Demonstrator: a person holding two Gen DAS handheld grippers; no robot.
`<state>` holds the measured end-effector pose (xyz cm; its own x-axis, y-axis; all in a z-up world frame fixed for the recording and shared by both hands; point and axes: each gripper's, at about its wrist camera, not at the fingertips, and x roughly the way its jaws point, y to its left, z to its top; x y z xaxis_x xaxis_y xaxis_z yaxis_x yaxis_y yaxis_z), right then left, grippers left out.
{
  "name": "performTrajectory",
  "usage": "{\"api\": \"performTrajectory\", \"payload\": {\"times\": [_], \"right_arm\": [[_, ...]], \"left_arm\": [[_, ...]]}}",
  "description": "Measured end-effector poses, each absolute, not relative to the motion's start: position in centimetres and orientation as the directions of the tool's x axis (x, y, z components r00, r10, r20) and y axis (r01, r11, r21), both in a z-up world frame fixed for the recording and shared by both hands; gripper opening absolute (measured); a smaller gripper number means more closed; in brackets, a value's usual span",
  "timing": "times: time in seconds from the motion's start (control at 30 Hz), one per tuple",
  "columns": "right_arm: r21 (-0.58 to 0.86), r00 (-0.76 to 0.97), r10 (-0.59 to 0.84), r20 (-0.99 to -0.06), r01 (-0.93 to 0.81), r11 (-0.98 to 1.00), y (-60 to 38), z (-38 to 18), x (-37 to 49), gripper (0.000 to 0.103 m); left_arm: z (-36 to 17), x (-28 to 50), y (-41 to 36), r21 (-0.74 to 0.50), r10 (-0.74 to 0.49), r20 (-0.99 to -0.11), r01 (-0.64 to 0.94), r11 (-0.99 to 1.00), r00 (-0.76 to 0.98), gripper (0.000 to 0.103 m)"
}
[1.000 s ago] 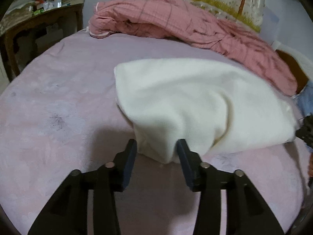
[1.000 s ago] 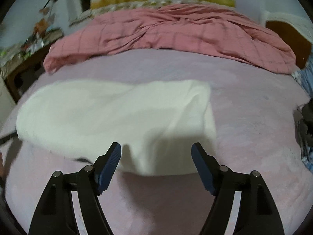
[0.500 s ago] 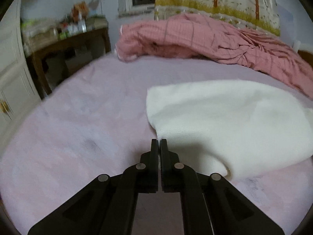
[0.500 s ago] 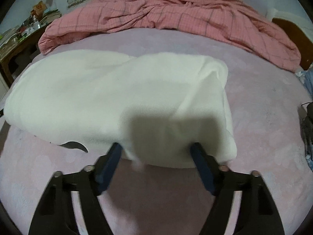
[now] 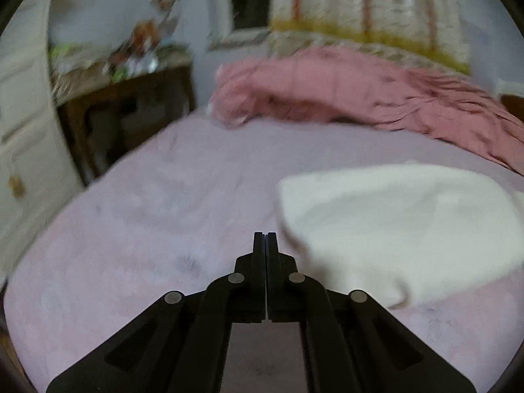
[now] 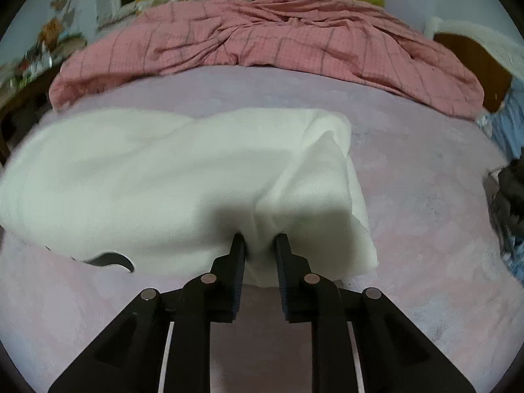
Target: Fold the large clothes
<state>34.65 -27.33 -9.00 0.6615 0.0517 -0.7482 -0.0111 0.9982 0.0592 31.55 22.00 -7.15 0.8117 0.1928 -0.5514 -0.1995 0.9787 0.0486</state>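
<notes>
Bedroom setting — pale pink bedspread [image 6: 425,213] is serving as the work surface, with a rumpled pink checked quilt [image 6: 262,36] lying bunched along the far side under a patterned curtain, and a cluttered wooden side table [image 5: 131,98] standing off to the left

White garment [image 6: 163,180], soft and thick, is lying flat on the bedspread in front of the quilt and well apart from it; its long axis is running left to right across the bed, one short end facing the side table, the other towards the right edge

Right gripper [image 6: 260,245] — its jaws have just been closing and are now pinching a gathered fold of the garment's near edge, close to its right-hand corner; judged to be a hold taken for lifting that edge into a fold

Left gripper [image 5: 265,239] — jaws are pressing fully together on nothing, hanging over bare bedspread just beside the garment's left end; the cloth appears to have escaped it, so a fresh grasp seems to be needed before any two-handed fold
</notes>
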Motion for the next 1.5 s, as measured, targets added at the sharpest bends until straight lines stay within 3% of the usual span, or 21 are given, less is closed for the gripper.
{"api": "performTrajectory", "payload": {"times": [0.13,0.23,0.27,0.3,0.33,0.47,0.63,0.7,0.87,0.93,1.03,1.1,1.27,1.5], "right_arm": [[0.149,0.759,0.099,-0.644,-0.003,0.989,-28.8,-6.0,33.6,0.019],[0.227,0.791,0.201,-0.579,-0.08,0.971,-29.0,-4.7,33.6,0.027],[0.258,0.776,0.257,-0.576,-0.126,0.958,-28.8,-4.8,34.0,0.037],[0.279,0.756,0.293,-0.586,-0.151,0.948,-28.6,-5.4,34.6,0.05],[0.287,0.74,0.3,-0.602,-0.15,0.946,-28.4,-6.0,35.1,0.054],[0.241,0.619,0.253,-0.743,-0.106,0.965,-27.4,-10.8,38.3,0.056],[0.185,0.631,0.219,-0.744,-0.121,0.975,-26.8,-11.7,38.7,0.057],[0.185,0.637,0.222,-0.738,-0.125,0.975,-26.8,-12.0,39.1,0.058],[0.188,0.641,0.22,-0.735,-0.119,0.975,-27.0,-11.8,39.3,0.058],[0.185,0.647,0.205,-0.735,-0.099,0.978,-27.1,-10.8,38.7,0.059],[0.215,0.685,0.227,-0.692,-0.104,0.971,-27.4,-8.6,37.1,0.059],[0.209,0.71,0.242,-0.661,-0.136,0.968,-27.0,-6.8,36.3,0.059],[0.201,0.747,0.28,-0.603,-0.197,0.96,-25.8,-4.1,34.5,0.059],[0.223,0.733,0.305,-0.608,-0.211,0.952,-25.8,-3.7,33.9,0.059]], "left_arm": [[-6.2,31.2,19.5,0.043,0.131,-0.531,-0.128,0.991,0.837,0.0],[-6.2,32.3,18.4,-0.025,0.046,-0.552,-0.071,0.997,0.832,0.0],[-6.1,32.8,18.1,-0.04,0.029,-0.557,-0.062,0.997,0.83,0.0],[-6.2,33.4,17.7,-0.057,0.011,-0.565,-0.052,0.997,0.825,0.001],[-6.5,34.0,17.3,-0.076,-0.013,-0.579,-0.038,0.996,0.815,0.005],[-8.2,36.5,16.4,-0.122,-0.053,-0.651,-0.036,0.992,0.758,0.019],[-10.0,37.5,14.3,-0.008,0.032,-0.697,-0.052,0.999,0.717,0.019],[-10.4,37.6,13.0,0.084,0.099,-0.685,-0.057,0.995,0.722,0.019],[-8.8,36.4,11.7,0.14,0.165,-0.615,-0.099,0.985,0.771,0.02],[-6.9,34.9,11.0,0.12,0.117,-0.557,-0.059,0.991,0.822,0.022],[-3.9,32.1,8.3,0.075,-0.009,-0.465,0.05,0.996,0.886,0.039],[-2.5,30.6,6.4,0.052,-0.08,-0.438,0.114,0.992,0.895,0.041],[-2.3,31.7,1.8,-0.097,-0.303,-0.524,0.298,0.95,0.796,0.041],[-7.0,38.5,-1.8,-0.163,-0.292,-0.717,0.255,0.953,0.634,0.043]]}}
